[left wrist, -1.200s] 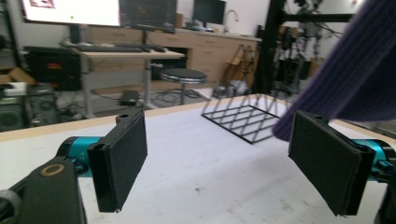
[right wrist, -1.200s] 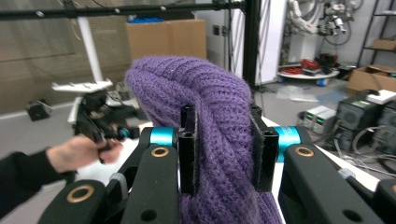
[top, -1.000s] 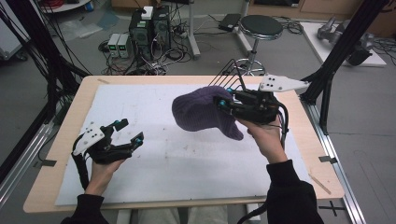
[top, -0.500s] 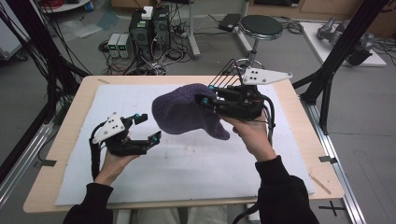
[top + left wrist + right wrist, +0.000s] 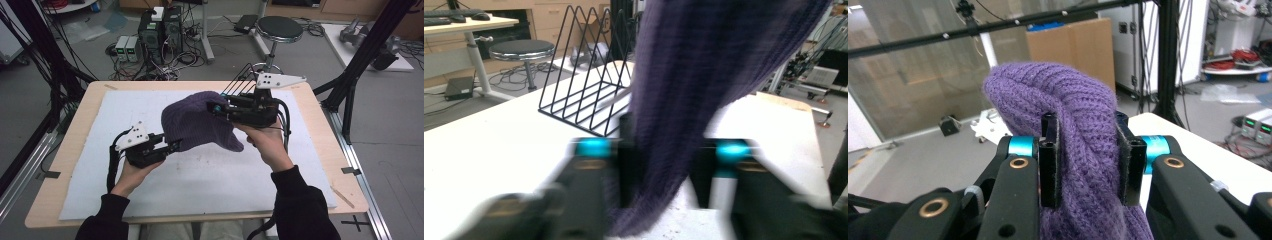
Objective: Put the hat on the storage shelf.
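1. The purple ribbed knitted beanie [image 5: 200, 125] hangs above the white foam mat [image 5: 100, 190], clamped at one edge by the right gripper [image 5: 216, 107]
2. The left gripper [image 5: 172, 146] has travelled in from the mat's left side, and its jaws have just been closing on the beanie's lower hem
3. Judged from this, both ends are now held, so stretching or folding can start, with the black wire rack [image 5: 589, 95] behind

Black sleeves [image 5: 305, 205], black grippers with cyan accents, grey plates
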